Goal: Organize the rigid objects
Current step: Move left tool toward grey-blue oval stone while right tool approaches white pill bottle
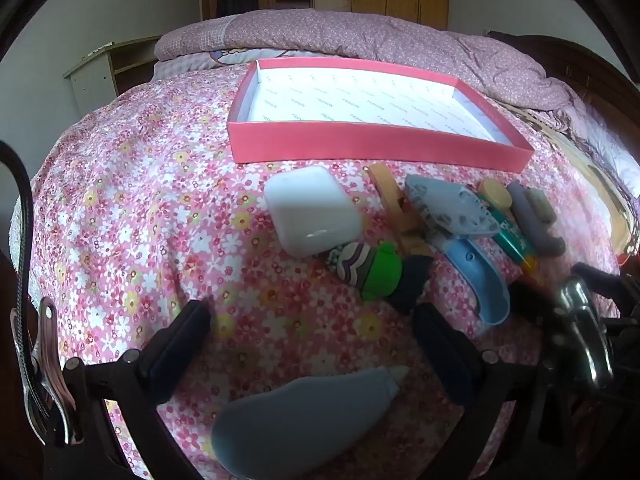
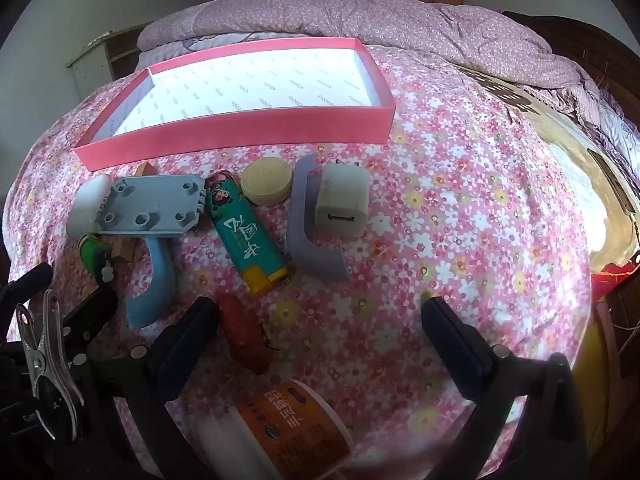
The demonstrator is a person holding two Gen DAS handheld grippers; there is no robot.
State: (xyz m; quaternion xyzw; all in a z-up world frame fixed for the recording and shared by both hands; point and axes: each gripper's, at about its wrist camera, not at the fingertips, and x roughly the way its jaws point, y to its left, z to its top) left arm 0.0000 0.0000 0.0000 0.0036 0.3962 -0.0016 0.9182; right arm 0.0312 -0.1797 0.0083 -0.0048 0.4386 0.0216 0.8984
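Just beyond the right tool [image 2: 320,316] lies the lighter [image 2: 244,232].

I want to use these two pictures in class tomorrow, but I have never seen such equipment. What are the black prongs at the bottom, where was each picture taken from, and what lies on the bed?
No robot here: a person holds a pair of tongs in each hand, each with a camera looking along its two fingers. One picture comes from the left tongs, the other from the right tongs. Both pairs are open and hold nothing.

On the flowered bedspread sits a shallow pink box, with nothing in it. In front lie small things to sort: a lighter, a charger plug, a round wooden disc, a white case and a grey plastic plate.
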